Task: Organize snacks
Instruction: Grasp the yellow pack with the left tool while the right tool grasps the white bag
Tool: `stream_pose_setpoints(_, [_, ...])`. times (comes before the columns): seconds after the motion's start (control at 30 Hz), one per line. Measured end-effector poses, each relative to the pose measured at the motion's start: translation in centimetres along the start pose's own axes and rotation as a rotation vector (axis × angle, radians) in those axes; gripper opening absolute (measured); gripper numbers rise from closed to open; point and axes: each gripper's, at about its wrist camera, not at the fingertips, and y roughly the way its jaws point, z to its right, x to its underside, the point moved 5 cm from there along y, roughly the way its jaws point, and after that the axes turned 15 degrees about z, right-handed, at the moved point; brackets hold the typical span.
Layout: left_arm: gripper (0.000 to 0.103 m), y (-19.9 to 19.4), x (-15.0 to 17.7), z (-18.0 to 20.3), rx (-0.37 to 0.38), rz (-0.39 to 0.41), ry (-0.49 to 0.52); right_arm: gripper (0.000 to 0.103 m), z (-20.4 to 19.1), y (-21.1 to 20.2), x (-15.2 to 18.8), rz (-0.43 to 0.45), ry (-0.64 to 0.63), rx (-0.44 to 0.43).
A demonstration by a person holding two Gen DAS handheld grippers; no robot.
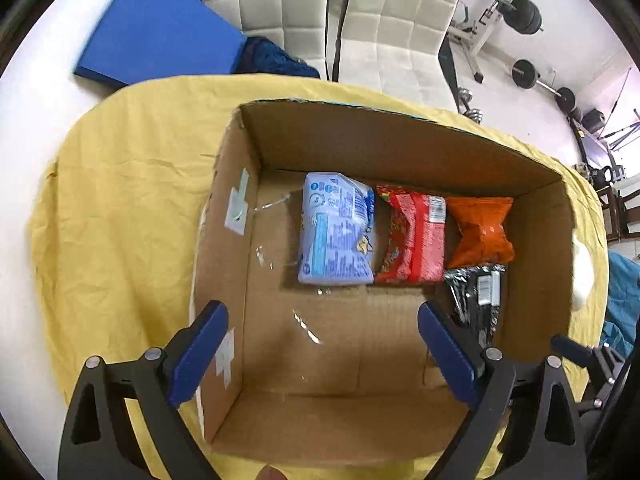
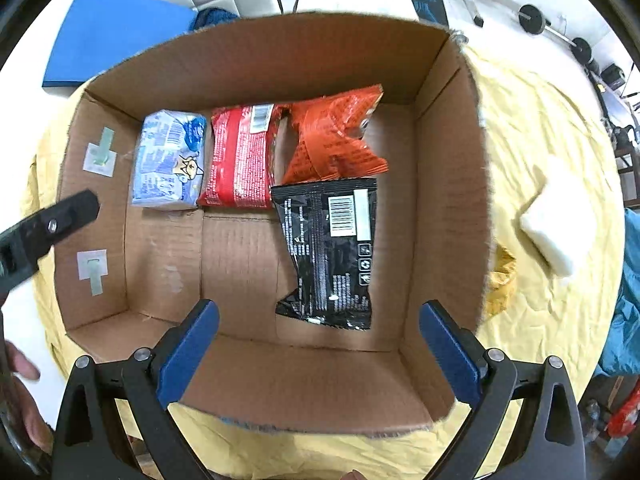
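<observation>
On the yellow cloth (image 2: 532, 128) my cardboard box (image 2: 256, 56) holds four packets in rows, so with both my left gripper (image 1: 322, 346) and right gripper (image 2: 320, 344) spread wide and empty, I'd lift clear of the walls before fetching another snack.

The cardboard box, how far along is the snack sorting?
Done: four packets lie in the box: blue, red and orange in a row, black in front of the orange. In hand: nothing; left gripper and right gripper are open and empty. Left: a white block on the yellow cloth outside.
</observation>
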Motion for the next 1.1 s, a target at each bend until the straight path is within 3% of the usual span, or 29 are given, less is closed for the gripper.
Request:
stream_pose_setpoints(0.37, [0.097,-5.3,2.6,2.9,0.019,0.082,-0.022,0.102,1.8,-5.9,2.0,0.094,-0.013,-0.053])
stream_pose_setpoints(0.63, [0.097,-8.4,2.1,9.0,0.047,0.140,0.103,0.102,9.3,-9.0,3.4,0.111,0.095,-0.050])
stream_pose_setpoints(0.87, [0.097,-7.8,1.5,20.5,0.109,0.135,0.395,0.102,21.7,-9.0,5.7,0.096,0.275,0.069])
stream_pose_setpoints(1.1, [0.097,-2.7,3.0,31.7,0.114,0.061,0.705,0.102,32.5,-7.1,8.9,0.049,0.410,0.153])
